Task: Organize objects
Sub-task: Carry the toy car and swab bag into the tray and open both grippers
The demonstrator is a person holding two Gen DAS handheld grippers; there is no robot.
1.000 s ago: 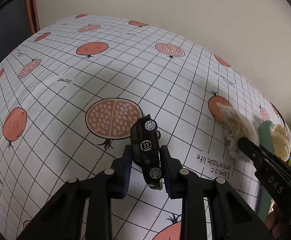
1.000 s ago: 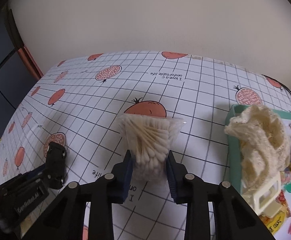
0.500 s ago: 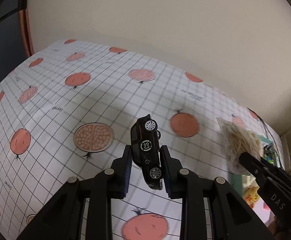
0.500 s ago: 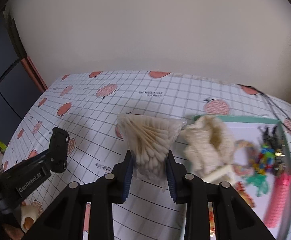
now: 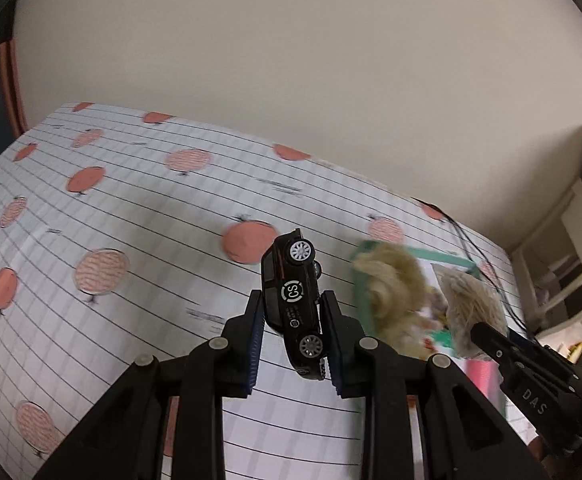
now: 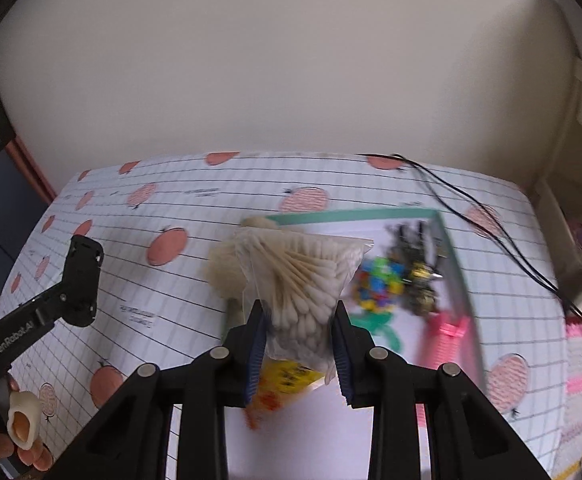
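Motion blur smears much of what we see: the tray (image 6: 457, 264) contents near the tabletop's right edge read only as coloured bits, a pink comb-like piece and a cream woolly clump (image 5: 391, 284). We count 1 toy car (image 5: 295, 300), marked "CS", pinched on its side between the left gripper (image 5: 291, 344) fingers above the tablecloth (image 5: 131, 208). We count 1 bag of cotton swabs (image 6: 303, 280), clamped by the right gripper (image 6: 299, 352) over the tray. Gripper bodies read "DAS" and "GenRobot.AI"
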